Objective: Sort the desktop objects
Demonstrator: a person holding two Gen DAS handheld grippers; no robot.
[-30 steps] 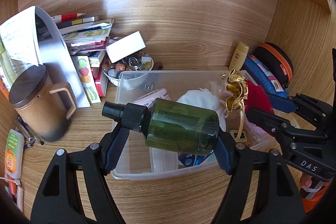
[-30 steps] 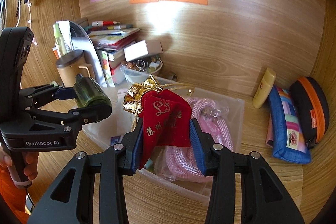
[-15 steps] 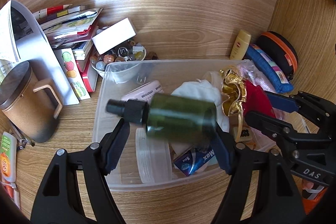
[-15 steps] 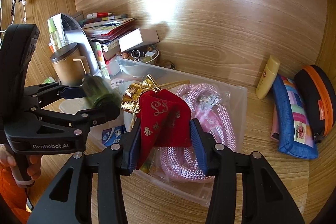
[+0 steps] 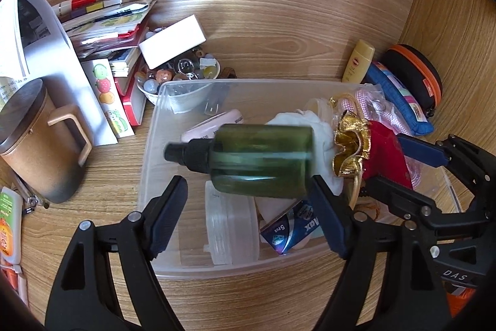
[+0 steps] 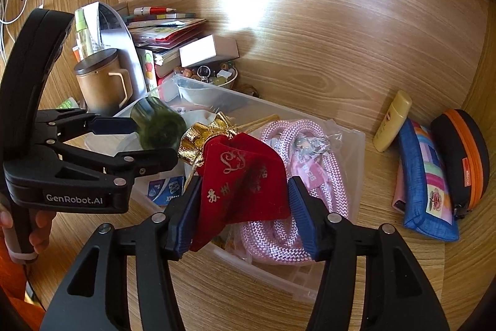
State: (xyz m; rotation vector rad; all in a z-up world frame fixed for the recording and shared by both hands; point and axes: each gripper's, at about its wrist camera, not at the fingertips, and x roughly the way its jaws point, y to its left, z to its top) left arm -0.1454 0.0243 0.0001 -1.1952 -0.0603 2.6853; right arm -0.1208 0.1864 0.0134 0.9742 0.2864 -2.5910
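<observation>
Left gripper (image 5: 248,197): jaws have just been opening; the green bottle (image 5: 262,160) lies crosswise between them above the clear bin (image 5: 148,163), motion-blurred, left pad clear of the cap, so it reads as released. Right gripper (image 6: 243,210): jaws have just been opening, now spread, with the red pouch (image 6: 245,179) sagging between them over the bin; the right pad stands apart from the cloth.

Handling: the bottle is rigid, smooth and probably light; grip across the body, not the narrow cap. The pouch is soft and limp; pinch it near the gold-trimmed mouth (image 6: 201,135).

Views: the left wrist shows the bin floor, with a white cloth (image 5: 313,126) and round lid (image 5: 231,225). The right wrist shows the pink rope (image 6: 279,225), the hand (image 6: 18,225) on the left gripper and the counter right of the bin
</observation>
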